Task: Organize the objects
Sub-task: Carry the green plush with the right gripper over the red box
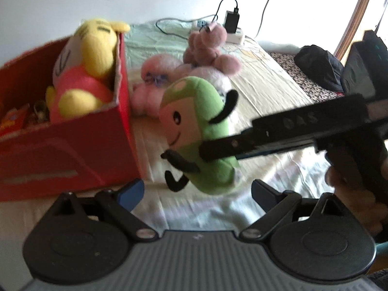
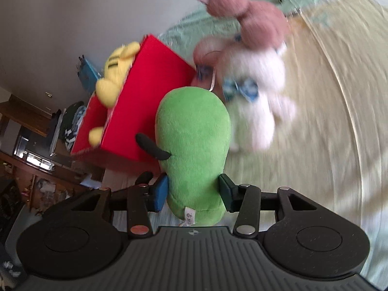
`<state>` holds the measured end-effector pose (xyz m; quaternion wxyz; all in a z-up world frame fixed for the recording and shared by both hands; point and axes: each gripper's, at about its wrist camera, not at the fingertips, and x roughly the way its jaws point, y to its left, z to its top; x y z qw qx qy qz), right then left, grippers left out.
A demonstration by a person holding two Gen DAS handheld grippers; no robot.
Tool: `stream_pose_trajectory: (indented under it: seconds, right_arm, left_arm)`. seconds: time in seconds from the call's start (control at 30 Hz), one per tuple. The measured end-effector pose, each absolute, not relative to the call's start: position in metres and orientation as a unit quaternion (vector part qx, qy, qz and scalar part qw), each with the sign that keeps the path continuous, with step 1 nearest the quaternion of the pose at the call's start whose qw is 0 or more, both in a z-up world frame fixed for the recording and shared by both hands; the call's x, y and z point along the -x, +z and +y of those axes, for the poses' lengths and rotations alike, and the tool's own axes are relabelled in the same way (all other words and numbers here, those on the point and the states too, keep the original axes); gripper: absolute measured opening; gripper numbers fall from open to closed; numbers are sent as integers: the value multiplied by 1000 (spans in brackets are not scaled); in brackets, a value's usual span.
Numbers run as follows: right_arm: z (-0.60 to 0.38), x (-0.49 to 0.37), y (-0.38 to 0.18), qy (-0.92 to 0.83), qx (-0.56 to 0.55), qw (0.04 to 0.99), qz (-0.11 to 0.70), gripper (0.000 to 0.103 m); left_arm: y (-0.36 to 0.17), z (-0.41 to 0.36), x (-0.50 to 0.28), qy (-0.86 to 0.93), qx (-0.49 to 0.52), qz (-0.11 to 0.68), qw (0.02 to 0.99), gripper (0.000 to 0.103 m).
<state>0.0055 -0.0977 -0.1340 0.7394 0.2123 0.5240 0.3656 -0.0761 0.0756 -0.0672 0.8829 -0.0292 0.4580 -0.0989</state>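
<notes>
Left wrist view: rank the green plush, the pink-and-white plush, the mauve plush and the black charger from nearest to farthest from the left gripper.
1. Green plush, just ahead of the left gripper, held by the right gripper.
2. Pink-and-white plush, lying behind it.
3. Mauve plush, sitting farther back.
4. Black charger, at the bed's far end by the wall.

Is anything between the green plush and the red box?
Nothing visible blocks the way. The right tool holds the green plush beside the red box. A yellow plush already fills the near end of the box, leaving little room there.
</notes>
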Motion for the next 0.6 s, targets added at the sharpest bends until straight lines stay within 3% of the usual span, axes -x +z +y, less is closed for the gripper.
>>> stream_pose_trajectory:
  seconds: [0.27,0.6]
  right_arm:
    - [-111,4,-147,359,-240,699,570,52]
    - [-118,-9,-146,353,-260,707,555,61]
  left_arm:
    - [-74,71,79,-106,44,465,878,93]
    - [-93,66,55,-112,96,485,862,80]
